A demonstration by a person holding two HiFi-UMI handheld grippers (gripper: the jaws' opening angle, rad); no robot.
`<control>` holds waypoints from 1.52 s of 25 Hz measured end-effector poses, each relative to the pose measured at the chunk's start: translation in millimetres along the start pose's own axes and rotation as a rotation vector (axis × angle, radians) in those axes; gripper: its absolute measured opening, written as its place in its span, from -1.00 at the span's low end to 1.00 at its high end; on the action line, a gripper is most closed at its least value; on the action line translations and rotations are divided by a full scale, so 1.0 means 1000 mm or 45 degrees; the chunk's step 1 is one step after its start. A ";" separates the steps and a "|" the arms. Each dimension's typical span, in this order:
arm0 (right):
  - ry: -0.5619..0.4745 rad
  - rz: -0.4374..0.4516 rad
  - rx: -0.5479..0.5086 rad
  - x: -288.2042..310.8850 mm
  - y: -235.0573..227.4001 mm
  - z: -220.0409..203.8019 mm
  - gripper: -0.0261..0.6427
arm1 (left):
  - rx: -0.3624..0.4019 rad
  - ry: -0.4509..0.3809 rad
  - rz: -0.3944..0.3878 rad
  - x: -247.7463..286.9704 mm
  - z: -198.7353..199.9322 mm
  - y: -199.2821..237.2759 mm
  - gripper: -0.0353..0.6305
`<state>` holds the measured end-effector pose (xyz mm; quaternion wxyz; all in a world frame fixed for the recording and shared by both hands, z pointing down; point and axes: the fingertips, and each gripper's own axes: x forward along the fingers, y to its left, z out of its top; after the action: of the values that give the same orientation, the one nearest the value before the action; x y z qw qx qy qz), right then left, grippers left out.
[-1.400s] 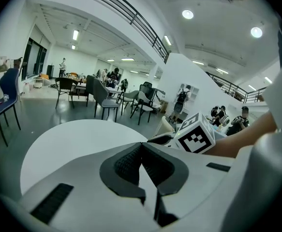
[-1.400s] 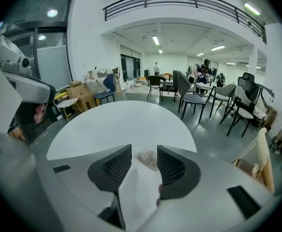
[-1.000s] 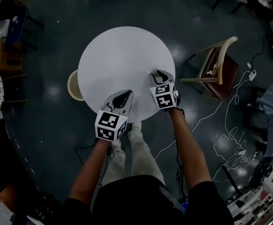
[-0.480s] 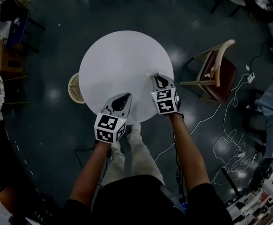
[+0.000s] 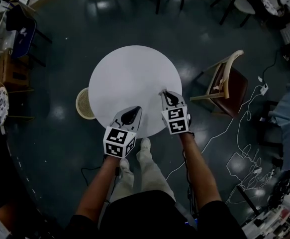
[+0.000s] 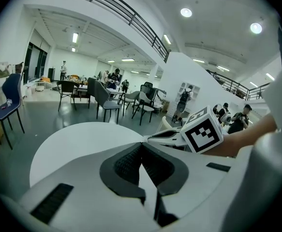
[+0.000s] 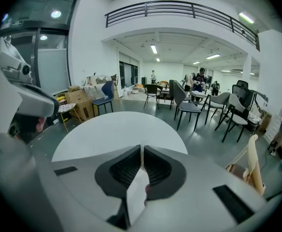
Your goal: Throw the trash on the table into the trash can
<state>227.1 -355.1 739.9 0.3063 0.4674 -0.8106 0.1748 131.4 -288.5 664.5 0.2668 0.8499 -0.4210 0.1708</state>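
Head view: the round white table (image 5: 130,73) carries almost nothing. Both claws sit at its near edge, the left gripper (image 5: 130,115) toward the left and the right gripper (image 5: 170,97) at the near right. A small white scrap (image 5: 161,91) pokes out at the right one's tip. The trash can (image 5: 83,103), a pale woven basket, stands on the floor against the table's left edge, partly under it. A wooden chair (image 5: 229,83) stands off the right edge, and cables (image 5: 244,148) trail over the dark, glossy floor.

Left gripper view: its jaws are pressed together with nothing in them. Beyond them lies the bare table top, then the right gripper's marker cube (image 6: 202,129), and a bright hall with chairs (image 6: 104,98) and people far off.

Right gripper view: the jaws are closing and nearly meet. A pale sliver fills the slit between the pads, hard to tell from the white top behind it; I take it for the scrap. Cartons (image 7: 80,103) and more chairs stand behind.

To do this step well, let the pinch seat fully before lifting, since so thin a piece could slip. Then lift clear of the top, carry it across the left edge and let go only right above the can's mouth
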 end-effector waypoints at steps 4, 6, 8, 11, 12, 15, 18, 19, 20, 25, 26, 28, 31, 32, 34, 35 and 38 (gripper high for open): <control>-0.028 -0.009 -0.011 -0.023 0.011 0.012 -0.83 | 0.011 -0.019 0.000 -0.019 0.010 -0.007 -0.86; -0.053 -0.008 -0.006 -0.033 0.019 0.021 -0.83 | 0.018 -0.026 0.003 -0.027 0.015 -0.008 -0.86; -0.089 -0.009 -0.007 -0.044 0.025 0.033 -0.83 | 0.031 -0.038 0.006 -0.034 0.023 -0.009 -0.86; -0.150 -0.010 -0.019 -0.060 0.035 0.051 -0.83 | 0.053 -0.065 0.004 -0.046 0.036 -0.013 -0.86; -0.169 -0.010 -0.022 -0.065 0.038 0.057 -0.83 | 0.061 -0.073 0.004 -0.050 0.039 -0.014 -0.86; -0.214 0.002 -0.037 -0.083 0.049 0.072 -0.83 | 0.077 -0.087 0.006 -0.064 0.047 -0.021 -0.86; -0.248 0.012 -0.060 -0.099 0.064 0.084 -0.83 | 0.092 -0.099 0.009 -0.079 0.052 -0.027 -0.86; -0.261 0.013 -0.058 -0.105 0.068 0.088 -0.83 | 0.097 -0.104 0.011 -0.085 0.054 -0.028 -0.86; -0.275 0.013 -0.052 -0.110 0.072 0.092 -0.83 | 0.101 -0.109 0.015 -0.090 0.056 -0.029 -0.86; -0.350 0.045 -0.028 -0.140 0.091 0.120 -0.83 | 0.100 -0.151 0.031 -0.121 0.075 -0.034 -0.86; -0.364 0.054 -0.032 -0.146 0.094 0.126 -0.83 | 0.099 -0.167 0.036 -0.128 0.081 -0.035 -0.86; -0.390 0.077 -0.041 -0.158 0.101 0.137 -0.83 | 0.111 -0.201 0.052 -0.140 0.094 -0.038 -0.86; -0.418 0.113 -0.068 -0.175 0.110 0.148 -0.83 | 0.140 -0.251 0.059 -0.157 0.111 -0.047 -0.86; -0.424 0.121 -0.076 -0.180 0.113 0.152 -0.83 | 0.146 -0.263 0.064 -0.162 0.115 -0.048 -0.86; -0.441 0.139 -0.087 -0.189 0.119 0.160 -0.83 | 0.152 -0.279 0.087 -0.172 0.121 -0.047 -0.86; -0.452 0.149 -0.093 -0.193 0.122 0.164 -0.83 | 0.160 -0.284 0.105 -0.177 0.123 -0.047 -0.86; -0.479 0.183 -0.119 -0.206 0.130 0.177 -0.83 | 0.210 -0.296 0.153 -0.190 0.131 -0.051 -0.86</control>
<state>132.6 -256.4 470.8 0.1575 0.4182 -0.8920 0.0680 69.5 -222.4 445.5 0.1351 0.8563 -0.4836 0.1208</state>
